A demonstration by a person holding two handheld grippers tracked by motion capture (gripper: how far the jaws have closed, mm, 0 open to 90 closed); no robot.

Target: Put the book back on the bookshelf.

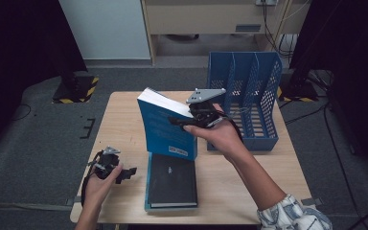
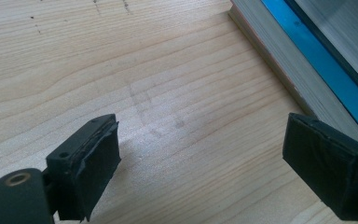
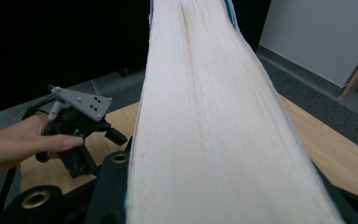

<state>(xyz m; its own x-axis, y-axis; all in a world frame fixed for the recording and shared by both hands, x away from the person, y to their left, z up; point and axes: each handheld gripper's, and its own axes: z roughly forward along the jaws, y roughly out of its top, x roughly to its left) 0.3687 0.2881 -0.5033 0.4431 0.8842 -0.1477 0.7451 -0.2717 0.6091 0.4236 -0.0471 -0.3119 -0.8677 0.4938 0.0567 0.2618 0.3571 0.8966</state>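
The right gripper [image 1: 188, 122] pinches a blue book [image 1: 165, 125] standing upright mid-tabletop [image 1: 124, 120], long axis vertical, leaning slightly, its lower edge on a dark book [image 1: 172, 179] lying flat near the front edge. The right gripper view shows its cream page block. The left gripper [image 1: 124, 173], jaws spread and empty, hovers near the front left corner.

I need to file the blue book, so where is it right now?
In the high view the blue book stands upright at the table's middle, clamped in the right tool, just left of the blue file rack, behind the black book.
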